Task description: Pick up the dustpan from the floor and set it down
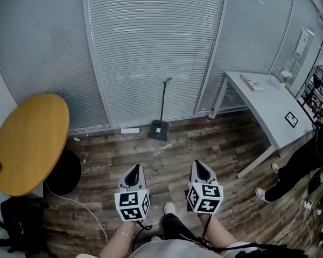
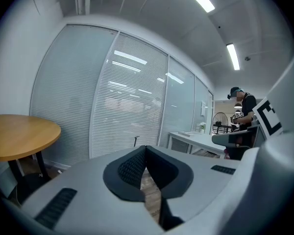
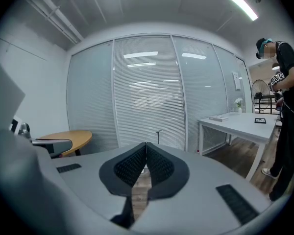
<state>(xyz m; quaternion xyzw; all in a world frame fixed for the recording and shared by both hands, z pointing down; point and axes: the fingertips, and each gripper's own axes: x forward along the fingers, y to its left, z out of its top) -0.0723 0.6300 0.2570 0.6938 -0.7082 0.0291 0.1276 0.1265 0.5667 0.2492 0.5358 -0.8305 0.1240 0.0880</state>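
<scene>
The dark grey long-handled dustpan (image 1: 159, 129) stood upright on the wooden floor (image 1: 220, 144), well ahead of the left hand-held gripper (image 1: 133, 169) and right hand-held gripper (image 1: 199, 165); both were pinched shut and empty, so one should probably spread wide before clasping its thin handle.

No legible text or labels anywhere
</scene>
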